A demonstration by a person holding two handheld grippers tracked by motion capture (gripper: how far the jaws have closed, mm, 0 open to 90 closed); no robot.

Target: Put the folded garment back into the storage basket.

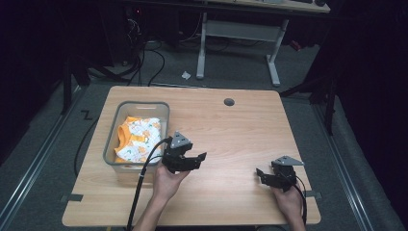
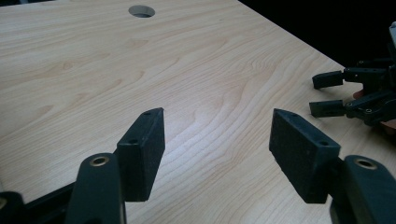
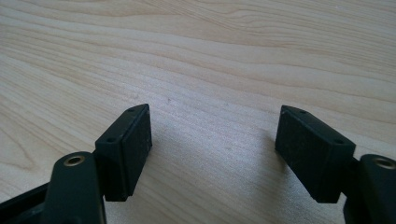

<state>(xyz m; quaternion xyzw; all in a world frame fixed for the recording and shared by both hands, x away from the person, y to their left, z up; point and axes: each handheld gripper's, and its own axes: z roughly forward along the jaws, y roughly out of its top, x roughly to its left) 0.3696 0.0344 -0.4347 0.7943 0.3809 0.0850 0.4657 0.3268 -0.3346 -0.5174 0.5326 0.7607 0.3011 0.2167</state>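
Observation:
My left gripper (image 1: 199,160) rests near the table's middle, just right of a grey plastic bin (image 1: 112,139), and is held by a hand coming in from the bottom. In the left gripper view its jaws (image 2: 217,116) stand wide open over bare wood with nothing between them. My right gripper (image 1: 260,176) sits near the front right of the table, pointing left, and in its own view it (image 3: 214,111) is open over bare wood too. The left gripper view also catches the right gripper (image 2: 317,94) farther off, its jaws apart. Inside the bin lies a folded orange and white patterned cloth (image 1: 138,139).
The wooden table (image 1: 231,134) has a round cable hole (image 1: 229,102) near its far edge, which is visible in the left gripper view as well (image 2: 141,10). A black cable (image 1: 140,185) trails from the left gripper off the front edge. Another desk's white legs (image 1: 273,57) stand beyond.

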